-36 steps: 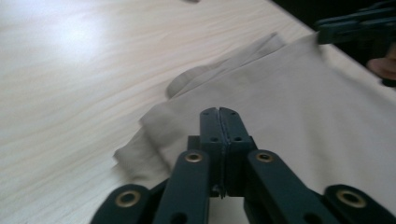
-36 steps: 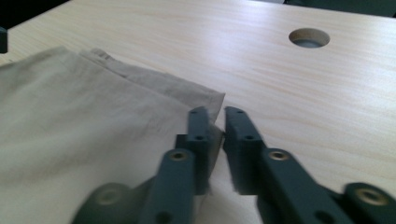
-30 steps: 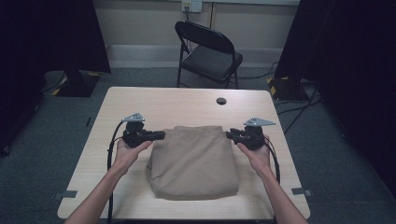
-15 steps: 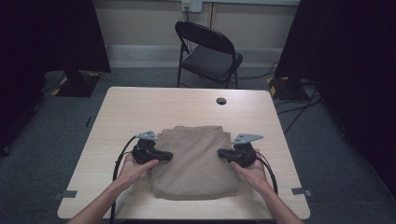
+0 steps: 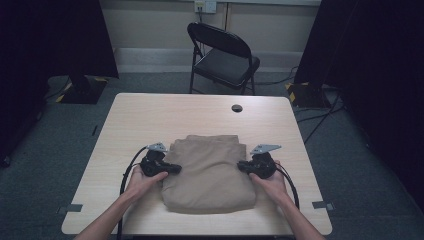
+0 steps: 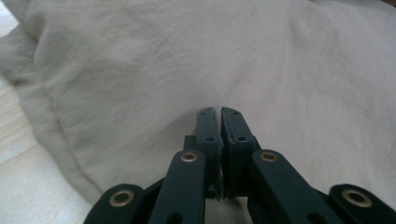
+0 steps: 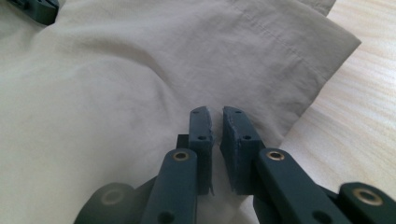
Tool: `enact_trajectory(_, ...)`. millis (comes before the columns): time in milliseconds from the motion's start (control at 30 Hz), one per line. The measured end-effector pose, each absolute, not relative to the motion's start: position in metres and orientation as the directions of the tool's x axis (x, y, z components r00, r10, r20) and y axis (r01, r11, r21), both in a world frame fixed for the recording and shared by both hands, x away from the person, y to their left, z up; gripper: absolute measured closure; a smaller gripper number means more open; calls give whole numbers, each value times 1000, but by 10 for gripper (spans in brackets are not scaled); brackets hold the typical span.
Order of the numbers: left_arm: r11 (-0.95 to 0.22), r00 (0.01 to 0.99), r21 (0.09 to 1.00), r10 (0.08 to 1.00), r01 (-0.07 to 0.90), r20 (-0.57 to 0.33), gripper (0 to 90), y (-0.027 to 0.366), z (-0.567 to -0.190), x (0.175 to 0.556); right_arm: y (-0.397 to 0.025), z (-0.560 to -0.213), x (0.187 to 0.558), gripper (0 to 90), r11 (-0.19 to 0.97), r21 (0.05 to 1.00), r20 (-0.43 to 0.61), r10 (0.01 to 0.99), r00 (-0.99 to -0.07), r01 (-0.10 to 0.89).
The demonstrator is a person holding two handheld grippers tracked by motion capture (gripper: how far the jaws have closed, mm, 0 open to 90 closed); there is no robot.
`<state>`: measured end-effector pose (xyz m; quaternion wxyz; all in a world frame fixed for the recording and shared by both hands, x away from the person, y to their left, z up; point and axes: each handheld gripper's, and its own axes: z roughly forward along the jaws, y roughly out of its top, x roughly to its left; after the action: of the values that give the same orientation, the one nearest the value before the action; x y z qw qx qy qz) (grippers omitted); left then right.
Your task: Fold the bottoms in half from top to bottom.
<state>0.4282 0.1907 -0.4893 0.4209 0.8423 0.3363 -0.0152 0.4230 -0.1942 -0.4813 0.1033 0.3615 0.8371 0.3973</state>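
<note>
**Folded tan cloth flanked by two grippers**

A folded tan cloth (image 5: 207, 172) is seen lying on the near half of the light wooden table (image 5: 150, 115), its far edge showing a layered fold. The left gripper (image 5: 172, 169) is laid against the cloth's left side, and the right gripper (image 5: 241, 165) against its right side, each held in a hand that enters from the bottom of the high view.

In the left gripper view the jaws are pressed together over the fabric, with only a hairline seam between them (whether a pinch of cloth is caught there cannot be told). In the right gripper view a narrow gap is left between the jaws, and pale fabric is seen within it, so a fold of the cloth appears to be nipped. A stitched hem corner (image 7: 343, 44) of the cloth is seen lying flat on the wood just beyond those jaws.

A black folding chair (image 5: 222, 52) is set behind the table, and a small dark round hole (image 5: 237, 108) is seen near the table's far edge.
</note>
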Motion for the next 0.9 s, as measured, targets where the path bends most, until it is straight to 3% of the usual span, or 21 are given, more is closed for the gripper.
enact_trajectory(233, -420, 790, 710, 523, 565, -319, 855, 182, -486, 422, -200, -483, 425, 780, 405, 743, 109, 713, -693, 533)
enact_trajectory(367, -435, 790, 699, 527, 568, -314, 857, 179, -490, 422, -186, -466, 412, 776, 371, 794, 146, 653, -744, 482)
enact_trajectory(633, -445, 788, 695, 542, 564, -292, 899, 177, -492, 423, -138, -466, 408, 818, 449, 777, 163, 534, -830, 441)
enact_trajectory(800, -456, 793, 699, 547, 550, -268, 900, 176, -493, 422, -128, -488, 411, 831, 539, 715, 131, 524, -842, 446)
enact_trajectory(900, -454, 793, 699, 545, 553, -273, 900, 177, -493, 422, -132, -493, 413, 883, 525, 718, 151, 524, -839, 457)
